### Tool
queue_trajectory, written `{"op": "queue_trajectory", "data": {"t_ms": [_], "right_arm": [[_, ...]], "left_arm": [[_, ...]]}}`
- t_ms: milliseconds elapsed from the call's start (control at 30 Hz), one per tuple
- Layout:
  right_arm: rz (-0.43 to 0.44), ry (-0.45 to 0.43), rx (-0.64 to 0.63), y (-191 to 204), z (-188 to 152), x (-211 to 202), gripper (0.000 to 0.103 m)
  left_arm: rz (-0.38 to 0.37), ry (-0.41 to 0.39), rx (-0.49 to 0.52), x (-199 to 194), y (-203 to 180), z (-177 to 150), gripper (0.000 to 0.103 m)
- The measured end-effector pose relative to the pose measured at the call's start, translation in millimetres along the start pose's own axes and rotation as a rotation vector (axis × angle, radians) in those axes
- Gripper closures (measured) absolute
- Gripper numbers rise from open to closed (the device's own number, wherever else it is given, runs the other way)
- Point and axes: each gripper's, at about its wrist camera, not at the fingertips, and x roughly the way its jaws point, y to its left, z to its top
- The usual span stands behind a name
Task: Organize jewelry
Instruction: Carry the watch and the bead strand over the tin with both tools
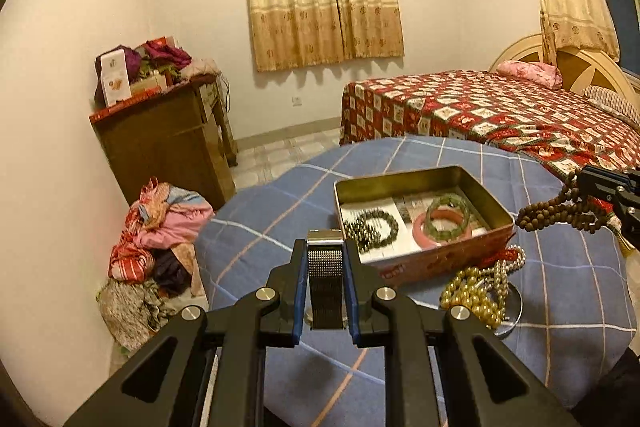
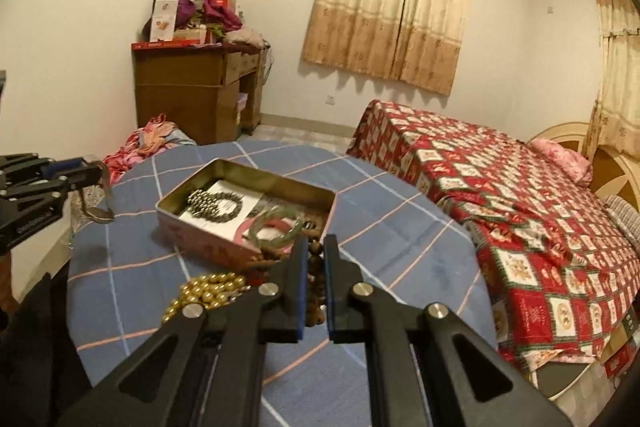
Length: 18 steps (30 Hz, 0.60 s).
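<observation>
An open metal tin [image 1: 400,181] [image 2: 248,169] sits on the blue checked table and holds a dark bead bracelet [image 1: 378,227] [image 2: 228,207], a pink bangle [image 1: 442,231] and a green bangle [image 1: 448,213] [image 2: 276,227]. My left gripper [image 1: 325,247] is shut on a mesh watch band [image 1: 326,283], held just left of the tin; it also shows in the right wrist view [image 2: 86,171]. My right gripper [image 2: 315,247] is shut on a brown bead necklace [image 2: 315,267] [image 1: 560,211], held at the tin's right end. Gold beads [image 1: 474,293] [image 2: 208,291] and pearls [image 1: 508,263] lie in front of the tin.
The round table with blue checked cloth [image 1: 280,227] [image 2: 400,247] has a bed with a red patterned cover [image 1: 500,115] [image 2: 520,211] behind it. A wooden cabinet [image 1: 168,143] [image 2: 196,91] with clutter and a pile of clothes [image 1: 160,227] stand at the left wall.
</observation>
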Motion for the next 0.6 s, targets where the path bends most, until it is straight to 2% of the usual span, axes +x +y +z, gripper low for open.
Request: {"op": "queue_trajectory", "data": {"t_ms": [367, 600], "right_arm": [[-0.036, -0.010, -0.024, -4.7, 18.3, 12.1, 0.094], [-0.080, -0.011, -0.040, -5.0, 28.7, 23.2, 0.094]], "left_arm": [[-0.004, -0.050, 0.079, 7.1, -14.3, 29.3, 0.087], [0.013, -0.038, 0.098, 29.6, -20.1, 38.9, 0.087]]}}
